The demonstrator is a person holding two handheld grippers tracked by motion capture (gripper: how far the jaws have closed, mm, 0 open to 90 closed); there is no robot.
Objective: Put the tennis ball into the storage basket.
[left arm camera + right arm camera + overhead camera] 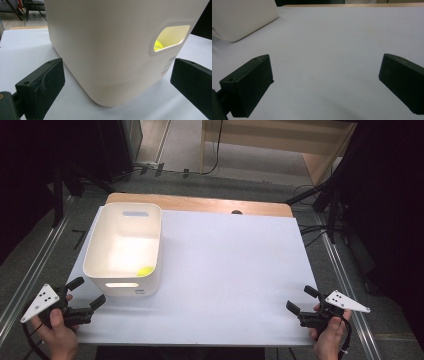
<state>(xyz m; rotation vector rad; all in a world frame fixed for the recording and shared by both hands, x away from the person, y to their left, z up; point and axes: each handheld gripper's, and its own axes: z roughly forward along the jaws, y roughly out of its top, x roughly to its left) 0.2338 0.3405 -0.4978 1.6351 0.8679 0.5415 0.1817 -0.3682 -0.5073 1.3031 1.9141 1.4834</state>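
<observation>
The left gripper [89, 292] is held low in the left hand [57, 330], its 2 black jaws spread wide and angled forward and to its right. The right gripper [299, 299] sits in the right hand [330, 335], its 2 jaws also wide apart, pointing forward and to its left. Both seem level, though the high view is small.

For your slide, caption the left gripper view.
Open left tool faces a cream plastic bin, yellow ball visible through its handle slot.
</observation>
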